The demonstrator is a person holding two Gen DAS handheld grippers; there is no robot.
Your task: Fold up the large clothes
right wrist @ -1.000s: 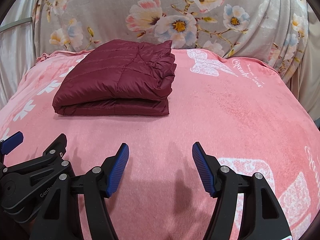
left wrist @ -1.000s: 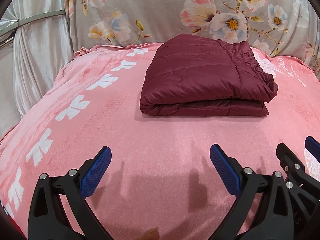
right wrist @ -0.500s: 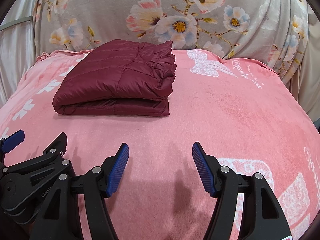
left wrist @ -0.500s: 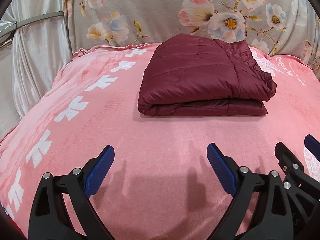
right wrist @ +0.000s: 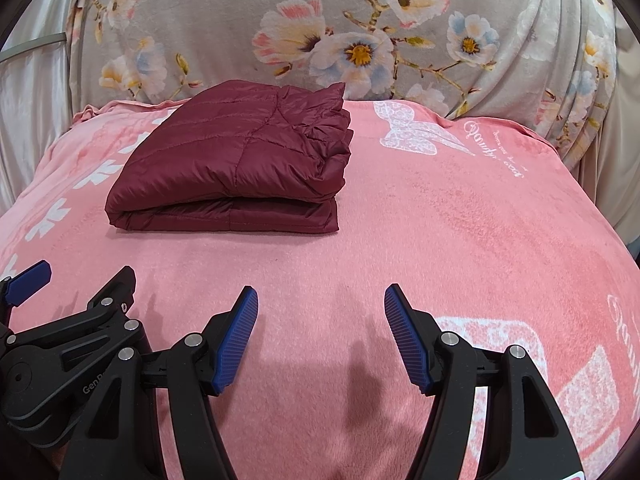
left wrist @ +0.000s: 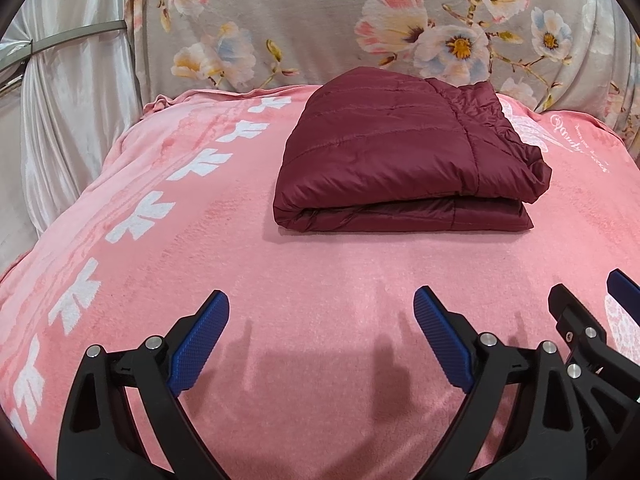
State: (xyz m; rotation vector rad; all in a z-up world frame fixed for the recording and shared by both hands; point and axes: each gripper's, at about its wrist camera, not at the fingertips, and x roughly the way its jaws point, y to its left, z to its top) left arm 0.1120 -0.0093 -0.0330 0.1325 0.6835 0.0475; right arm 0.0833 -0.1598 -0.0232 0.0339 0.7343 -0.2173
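We see a dark maroon quilted puffer jacket (left wrist: 396, 152) folded into a thick rectangle, lying on a pink fleece blanket (left wrist: 320, 280) with white butterfly prints and white cursive lettering too small to read. From our left gripper (left wrist: 320, 336) the jacket sits at twelve o'clock, well apart; from our right gripper (right wrist: 320, 328) it sits at about eleven. Both grippers have black frames and blue ribbed pads (right wrist: 236, 344), jaws spread wide with nothing between them — only blanket below. The left gripper's frame reads "GenR", cut off. Behind hangs a grey floral cloth (right wrist: 360, 40).
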